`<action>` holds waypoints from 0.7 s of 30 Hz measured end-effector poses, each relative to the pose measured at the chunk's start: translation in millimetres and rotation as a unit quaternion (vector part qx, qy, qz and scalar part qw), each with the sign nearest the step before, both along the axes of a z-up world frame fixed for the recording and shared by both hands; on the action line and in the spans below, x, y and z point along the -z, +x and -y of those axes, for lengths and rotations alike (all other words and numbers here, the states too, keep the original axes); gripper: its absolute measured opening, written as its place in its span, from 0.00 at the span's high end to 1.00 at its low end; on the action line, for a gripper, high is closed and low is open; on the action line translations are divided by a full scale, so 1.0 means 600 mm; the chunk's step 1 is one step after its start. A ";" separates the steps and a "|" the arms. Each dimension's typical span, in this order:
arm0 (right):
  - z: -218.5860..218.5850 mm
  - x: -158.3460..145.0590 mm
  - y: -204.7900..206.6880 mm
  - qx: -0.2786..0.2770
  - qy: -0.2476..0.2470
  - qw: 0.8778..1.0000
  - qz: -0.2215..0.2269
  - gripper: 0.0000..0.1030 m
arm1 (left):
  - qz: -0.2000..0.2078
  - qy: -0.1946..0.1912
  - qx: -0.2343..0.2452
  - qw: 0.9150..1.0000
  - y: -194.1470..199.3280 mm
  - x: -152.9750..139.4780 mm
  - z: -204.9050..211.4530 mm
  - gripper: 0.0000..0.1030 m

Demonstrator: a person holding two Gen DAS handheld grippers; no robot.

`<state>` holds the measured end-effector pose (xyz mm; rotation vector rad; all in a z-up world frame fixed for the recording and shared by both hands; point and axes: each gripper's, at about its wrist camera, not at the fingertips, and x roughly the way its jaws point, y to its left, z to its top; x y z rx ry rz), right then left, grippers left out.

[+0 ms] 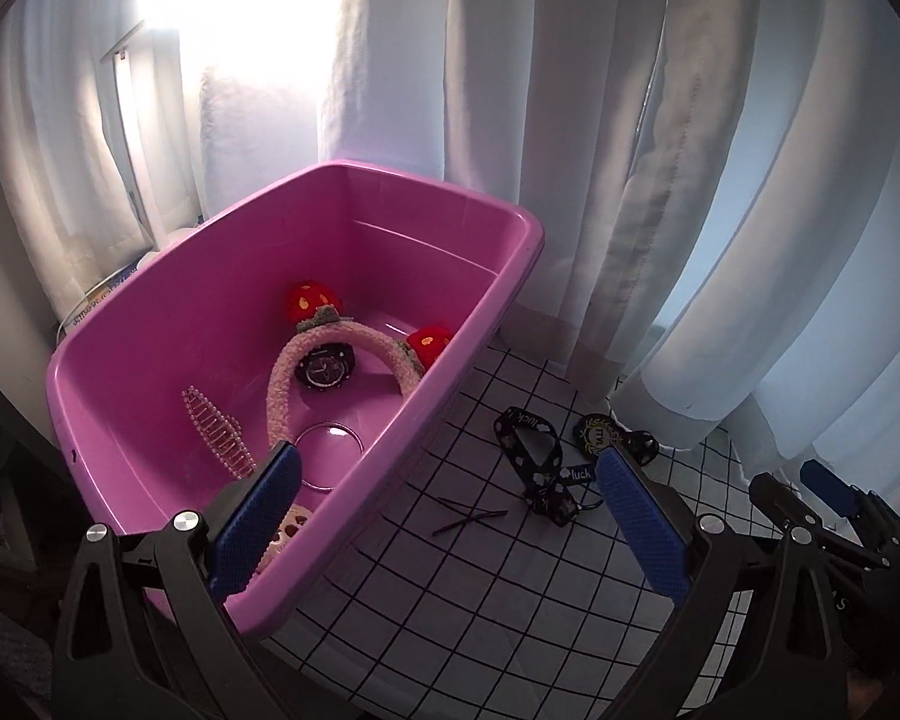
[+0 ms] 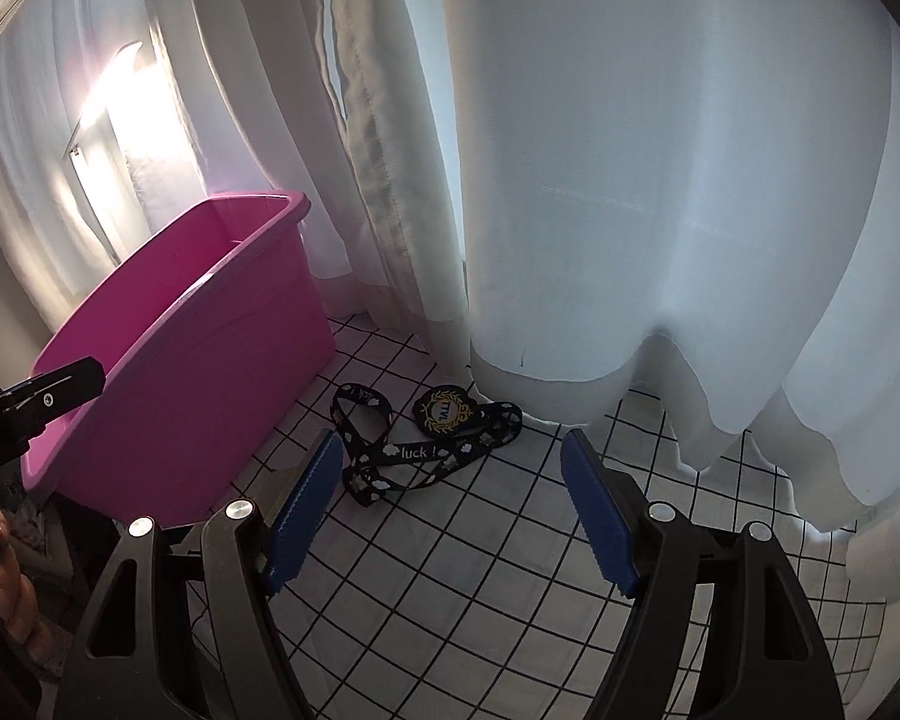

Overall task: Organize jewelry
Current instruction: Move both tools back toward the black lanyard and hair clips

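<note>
A pink tub [image 1: 426, 180] stands on the left of a grid-patterned cloth [image 1: 480, 588]. Inside it lie a fuzzy pink headband [image 1: 281, 387] with red mushrooms, a black watch [image 1: 325, 367], a beaded hair comb [image 1: 219, 432] and a thin bangle [image 1: 330, 423]. To the tub's right, on the cloth, lies a black "luck" lanyard [image 2: 402, 456] with a round badge [image 2: 444, 411]; a dark hairpin [image 1: 468, 519] lies nearer. My left gripper [image 1: 447, 465] hangs open over the tub's near right wall, nothing in it. My right gripper [image 2: 450, 447] is open just short of the lanyard.
White curtains [image 2: 630, 210] hang right behind the tub [image 2: 210, 372] and the lanyard [image 1: 534, 462], their hems touching the cloth. Bright light glares at the upper left. The right gripper's body [image 1: 828, 498] shows at the left view's right edge. A hand [image 2: 6, 570] is at the right view's left edge.
</note>
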<state>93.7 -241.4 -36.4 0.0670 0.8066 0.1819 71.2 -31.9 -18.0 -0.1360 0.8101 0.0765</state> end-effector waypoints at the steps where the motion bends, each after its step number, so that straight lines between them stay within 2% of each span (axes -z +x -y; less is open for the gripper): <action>1: 0.009 0.008 -0.003 0.001 0.003 1.000 -0.006 0.30 | -0.004 -0.004 0.002 1.000 -0.004 0.008 0.007 0.06; 6: 0.029 0.047 -0.004 -0.010 0.012 0.999 -0.033 0.30 | -0.028 -0.019 0.001 0.999 -0.021 0.059 0.027 0.06; 10: 0.023 0.077 0.006 -0.036 0.012 0.998 -0.051 0.30 | -0.056 0.000 -0.007 0.998 -0.034 0.107 0.036 0.06; 13: 0.005 0.095 0.020 -0.066 0.009 0.996 -0.060 0.30 | -0.075 0.013 -0.018 0.997 -0.043 0.138 0.038 0.06; 18: -0.041 0.129 0.056 -0.116 0.002 0.991 -0.073 0.30 | -0.090 0.010 -0.038 0.995 -0.055 0.179 0.030 0.06; 21: -0.077 0.148 0.076 -0.149 -0.019 0.986 -0.071 0.30 | -0.098 0.010 -0.052 0.994 -0.058 0.202 0.026 0.06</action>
